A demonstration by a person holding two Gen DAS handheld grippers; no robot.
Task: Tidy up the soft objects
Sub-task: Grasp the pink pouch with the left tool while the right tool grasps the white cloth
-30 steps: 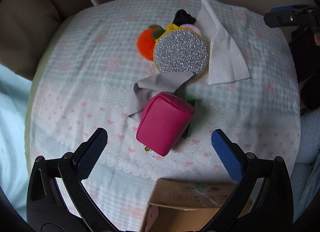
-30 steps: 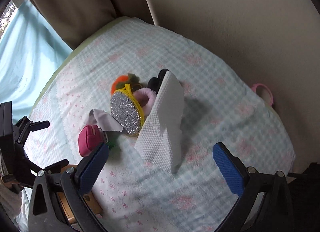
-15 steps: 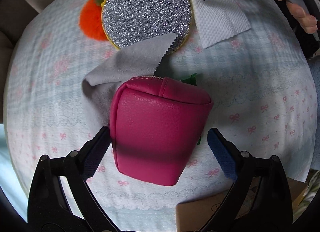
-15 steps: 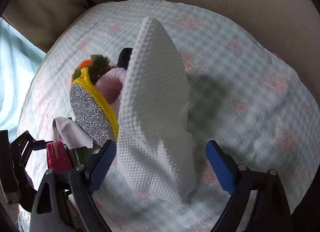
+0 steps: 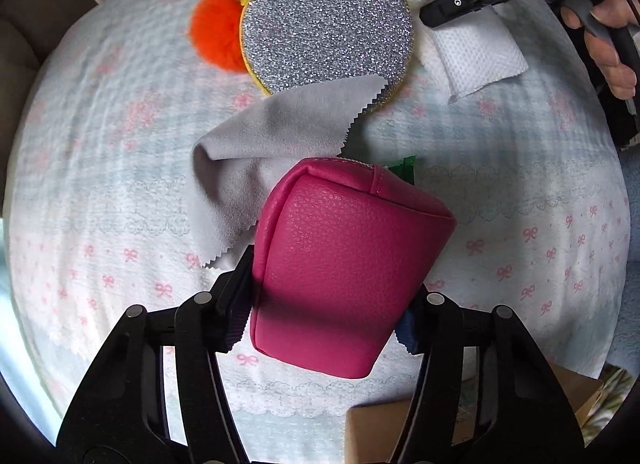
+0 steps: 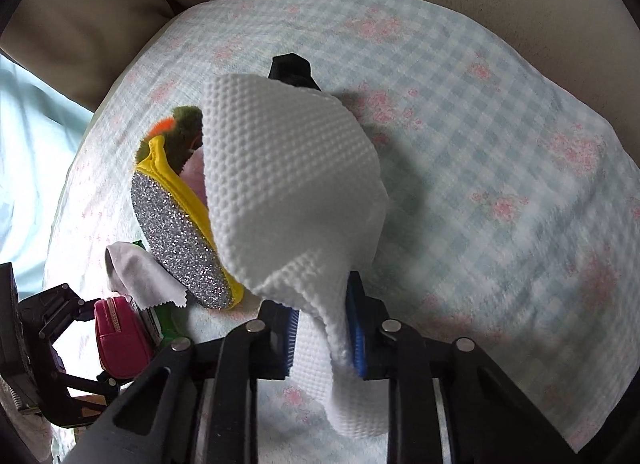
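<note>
Left wrist view, left to right: orange pompom with green tuft, upper left, tucked behind a round silver glitter pouch with yellow edging; grey pinked-edge cloth lapping the pouch's lower rim, spread on the blue gingham cover; pink leatherette zip pouch, centre, long axis running from lower left to upper right, zip seam toward the top of frame; left gripper, jaws just closing, pads pressed on the pouch's two sides; cardboard box, lower right, print too small to read; white embossed paper towel, upper right; black arm lettered "DAS" above it; a hand at the right edge.

Right wrist view: right gripper, lower centre, jaws just closing, clamped on the towel's lower end; towel standing up as a cone, long axis toward the top of frame, leaning on the glitter pouch at its left.
</note>
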